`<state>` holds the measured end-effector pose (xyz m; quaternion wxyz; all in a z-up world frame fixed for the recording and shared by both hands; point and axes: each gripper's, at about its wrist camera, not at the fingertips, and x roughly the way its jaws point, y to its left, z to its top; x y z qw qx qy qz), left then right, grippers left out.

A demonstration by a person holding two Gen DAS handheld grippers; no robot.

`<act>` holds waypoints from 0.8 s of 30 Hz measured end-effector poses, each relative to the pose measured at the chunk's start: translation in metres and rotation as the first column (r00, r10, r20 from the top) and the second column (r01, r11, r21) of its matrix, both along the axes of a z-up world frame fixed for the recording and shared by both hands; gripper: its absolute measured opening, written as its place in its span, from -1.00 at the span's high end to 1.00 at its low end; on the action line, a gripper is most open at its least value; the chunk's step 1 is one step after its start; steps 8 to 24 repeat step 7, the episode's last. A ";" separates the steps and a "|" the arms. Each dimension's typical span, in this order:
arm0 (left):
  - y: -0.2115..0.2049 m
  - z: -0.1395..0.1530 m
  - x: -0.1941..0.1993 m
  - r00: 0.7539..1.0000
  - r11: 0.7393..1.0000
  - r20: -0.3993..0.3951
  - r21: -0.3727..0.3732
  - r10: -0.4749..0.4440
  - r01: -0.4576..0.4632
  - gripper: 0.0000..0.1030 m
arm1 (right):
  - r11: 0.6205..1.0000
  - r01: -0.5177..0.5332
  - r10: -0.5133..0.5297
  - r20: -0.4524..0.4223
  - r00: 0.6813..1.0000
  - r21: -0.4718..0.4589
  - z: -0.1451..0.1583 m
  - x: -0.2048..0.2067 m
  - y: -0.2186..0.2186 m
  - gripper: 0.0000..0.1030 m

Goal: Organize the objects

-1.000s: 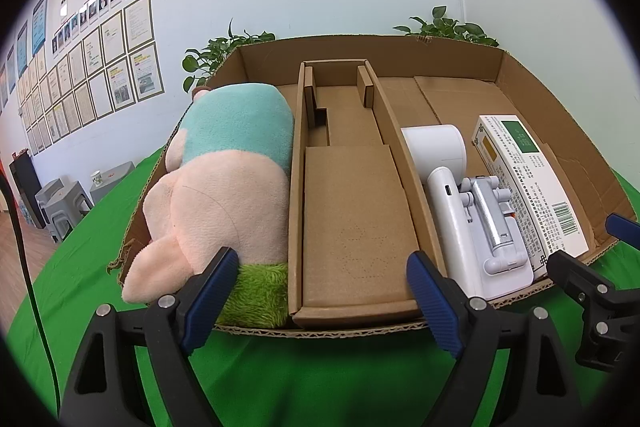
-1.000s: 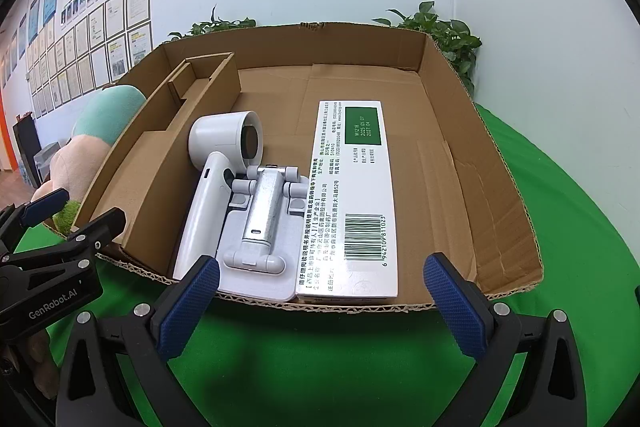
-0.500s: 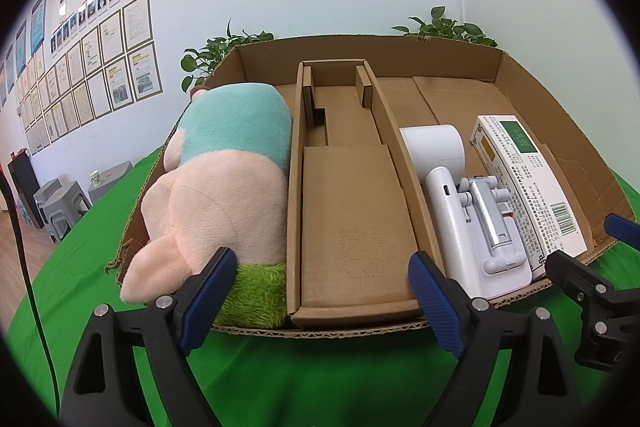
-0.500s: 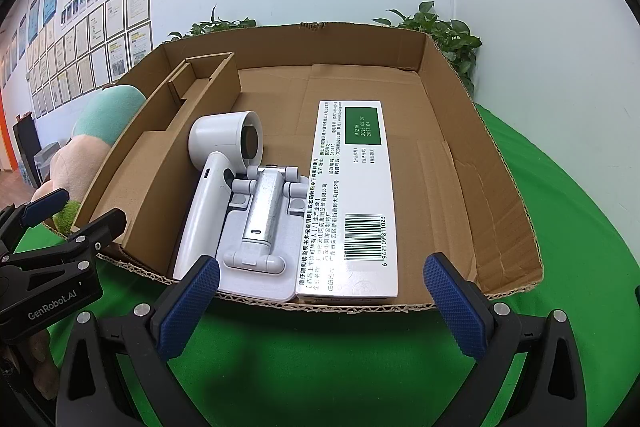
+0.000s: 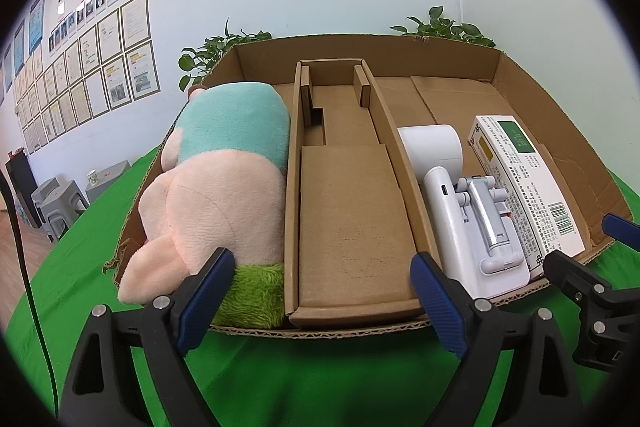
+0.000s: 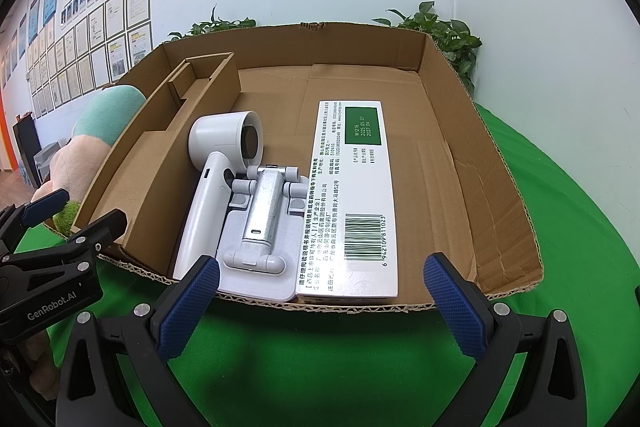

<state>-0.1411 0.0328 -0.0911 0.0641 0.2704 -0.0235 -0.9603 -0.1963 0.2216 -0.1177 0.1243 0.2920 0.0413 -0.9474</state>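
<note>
Just beyond the left tool [image 5: 322,291] — the plush toy [image 5: 216,187].

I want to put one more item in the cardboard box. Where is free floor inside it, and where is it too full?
Free: the box floor between the medicine carton and the right wall, and the strip behind the white handheld device up to the back wall. Crowded: the left compartment, filled by the plush toy, and the front, where device, folding stand and carton lie close together.
</note>
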 end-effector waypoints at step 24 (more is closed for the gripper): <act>0.000 0.000 -0.001 1.000 1.000 0.002 -0.002 -0.003 0.003 -0.76 | 1.000 0.000 0.000 0.000 1.000 0.000 0.000 0.000 0.000 -1.00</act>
